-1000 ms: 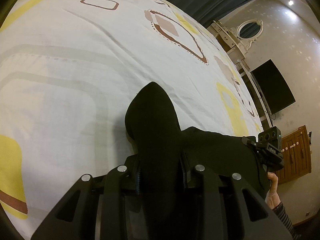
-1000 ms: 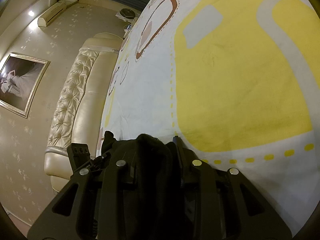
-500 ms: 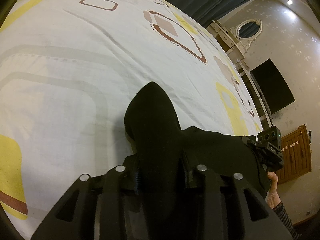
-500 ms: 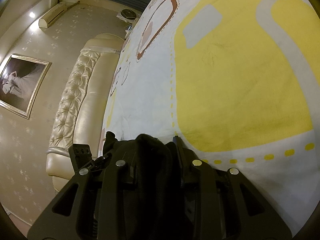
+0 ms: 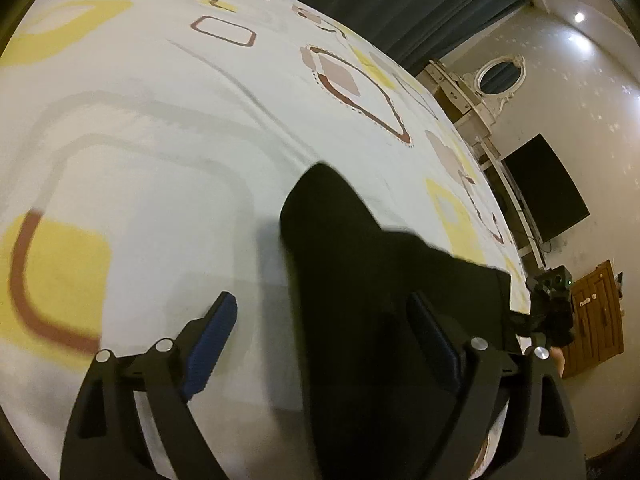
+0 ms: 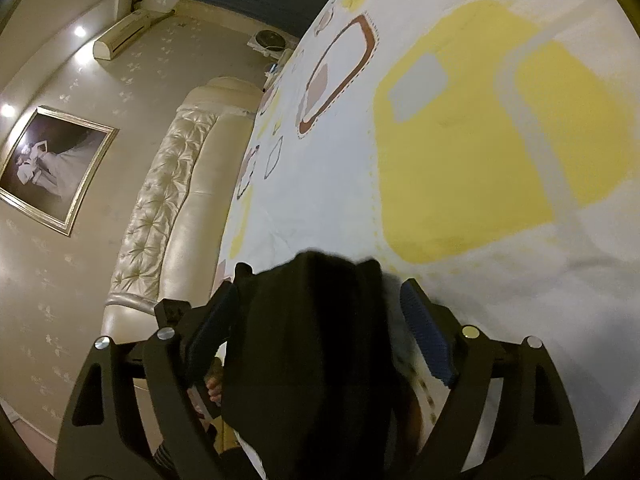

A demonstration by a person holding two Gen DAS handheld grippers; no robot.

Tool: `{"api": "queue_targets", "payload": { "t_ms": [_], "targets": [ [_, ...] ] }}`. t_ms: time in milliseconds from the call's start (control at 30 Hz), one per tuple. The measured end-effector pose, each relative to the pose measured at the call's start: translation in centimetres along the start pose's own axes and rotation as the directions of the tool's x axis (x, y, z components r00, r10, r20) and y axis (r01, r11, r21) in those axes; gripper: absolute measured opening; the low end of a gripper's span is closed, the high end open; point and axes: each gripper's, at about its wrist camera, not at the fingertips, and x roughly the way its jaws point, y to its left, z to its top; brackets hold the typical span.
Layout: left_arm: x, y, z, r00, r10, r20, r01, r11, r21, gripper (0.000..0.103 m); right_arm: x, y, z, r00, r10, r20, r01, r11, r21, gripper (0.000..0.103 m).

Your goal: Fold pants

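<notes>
The black pants point(image 5: 360, 280) lie on the patterned bedsheet point(image 5: 160, 120), one pointed end reaching up the bed. My left gripper point(image 5: 320, 298) straddles this cloth; its jaws are opening, and the blue pads point(image 5: 212, 332) stand clear of the fabric. In the right wrist view a bunched edge of the pants point(image 6: 316, 340) sits between the fingers of my right gripper point(image 6: 318, 287). Its jaws are opening too, with gaps showing on both sides of the cloth. The right gripper point(image 5: 550, 304) also shows at the far end of the pants.
A padded cream headboard point(image 6: 168, 216) runs along the bed's left side, below a framed picture point(image 6: 52, 168). A dark TV screen point(image 5: 544, 188), a wooden cabinet point(image 5: 596, 316) and a dresser with an oval mirror point(image 5: 496, 76) stand past the bed. Dark curtains point(image 5: 400, 4) hang behind.
Both grippers were clamped on the black pants and have now spread wide, letting the cloth go. Both have pulled back a little, so more bedsheet shows.
</notes>
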Motion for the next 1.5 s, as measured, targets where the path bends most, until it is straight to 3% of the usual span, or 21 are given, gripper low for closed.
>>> {"api": "queue_targets", "payload": {
  "t_ms": [200, 400, 633, 833, 1167, 1200, 1233, 1300, 1333, 1400, 1500],
  "targets": [
    [-2.8, -0.5, -4.2, 1.0, 0.016, -0.015, -0.016, 1.0, 0.002, 0.086, -3.9, -0.2, -2.9, 0.999, -0.049, 0.011, 0.049, 0.999, 0.02, 0.087],
    [-3.6, -1.2, -7.5, 1.0, -0.006, -0.025, 0.005, 0.999, -0.053, 0.086, -4.1, -0.3, -6.2, 0.999, -0.05, -0.013, 0.05, 0.998, 0.046, 0.087],
    [-3.2, -2.0, -9.0, 0.998, -0.058, -0.035, 0.054, 0.991, -0.122, 0.086, -3.4, -0.5, -8.5, 1.0, -0.023, -0.017, 0.025, 0.996, 0.086, 0.087],
    [-2.5, -3.1, -9.4, 0.995, -0.089, -0.039, 0.083, 0.988, -0.127, 0.086, -2.4, -0.3, -9.3, 1.0, -0.02, -0.022, 0.022, 0.996, 0.086, 0.087],
    [-1.7, -3.6, -9.9, 0.996, -0.081, -0.033, 0.076, 0.989, -0.13, 0.086, -0.1, 1.0, -9.9, 0.998, -0.037, -0.042, 0.039, 0.998, 0.039, 0.087],
    [-1.6, -3.6, -9.9, 0.996, -0.08, -0.034, 0.075, 0.989, -0.125, 0.084, 0.0, 1.0, -9.9, 0.998, -0.04, -0.043, 0.042, 0.998, 0.038, 0.086],
    [-1.5, -3.7, -9.9, 0.996, -0.074, -0.041, 0.069, 0.99, -0.119, 0.065, 0.2, 1.0, -9.9, 0.998, -0.048, -0.045, 0.05, 0.998, 0.036, 0.083],
    [-1.0, -3.6, -9.8, 0.996, -0.06, -0.063, 0.052, 0.991, -0.126, 0.056, 0.5, 1.1, -10.0, 0.993, -0.098, -0.063, 0.099, 0.995, 0.023, 0.064],
    [-1.0, -3.5, -9.7, 0.996, -0.068, -0.061, 0.059, 0.989, -0.137, 0.05, 0.7, 1.0, -10.1, 0.992, -0.107, -0.068, 0.108, 0.994, 0.02, 0.06],
    [-1.0, -3.5, -9.5, 0.995, -0.075, -0.064, 0.065, 0.988, -0.142, 0.044, 0.7, 0.8, -10.1, 0.991, -0.108, -0.075, 0.11, 0.994, 0.018, 0.047],
    [-1.3, -4.3, -9.3, 0.996, -0.053, -0.069, 0.045, 0.993, -0.108, 0.039, 0.7, 0.9, -10.4, 0.995, -0.073, -0.07, 0.077, 0.996, 0.047, 0.037]
  ]
}}
